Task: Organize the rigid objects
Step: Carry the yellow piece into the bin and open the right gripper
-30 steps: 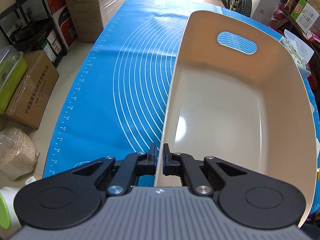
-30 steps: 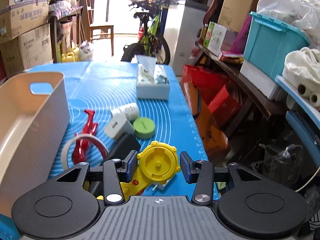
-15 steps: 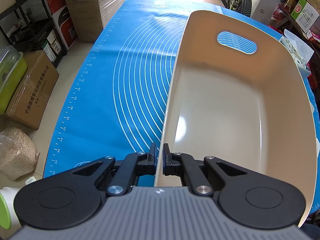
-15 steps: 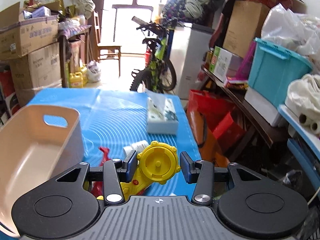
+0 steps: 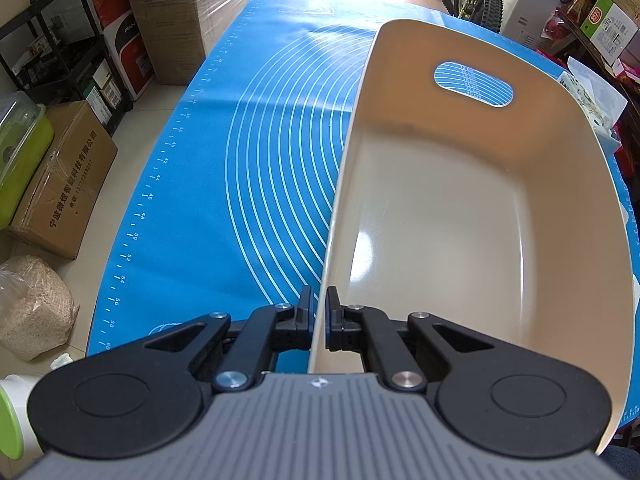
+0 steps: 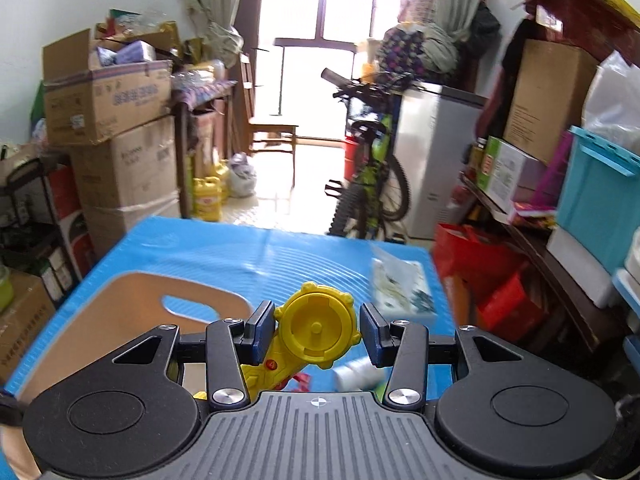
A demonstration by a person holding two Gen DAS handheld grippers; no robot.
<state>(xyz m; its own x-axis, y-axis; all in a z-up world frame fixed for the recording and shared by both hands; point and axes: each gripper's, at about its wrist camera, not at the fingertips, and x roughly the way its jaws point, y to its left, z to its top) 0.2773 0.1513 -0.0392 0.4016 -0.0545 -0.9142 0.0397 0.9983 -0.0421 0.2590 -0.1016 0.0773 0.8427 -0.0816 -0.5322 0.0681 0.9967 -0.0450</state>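
Left tool (image 5: 319,312) clamps bin (image 5: 472,216); mat (image 5: 192,184) rulings read 36–60.

**Tabletop: surface and load**

Tabletop (image 5: 248,184) covered by blue mat with white concentric arcs. Beige bin (image 5: 472,208) stands on it at 3 o'clock in the left wrist view. Tissue box (image 6: 402,288) lies at 1 o'clock in the right wrist view.

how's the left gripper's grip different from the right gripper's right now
The left gripper is nearly closed, pinching the thin side wall of the beige bin; the right gripper is spread wider around a bulky yellow toy. The bin sits on the blue mat, while the toy is carried in the air. Both are shut on something.
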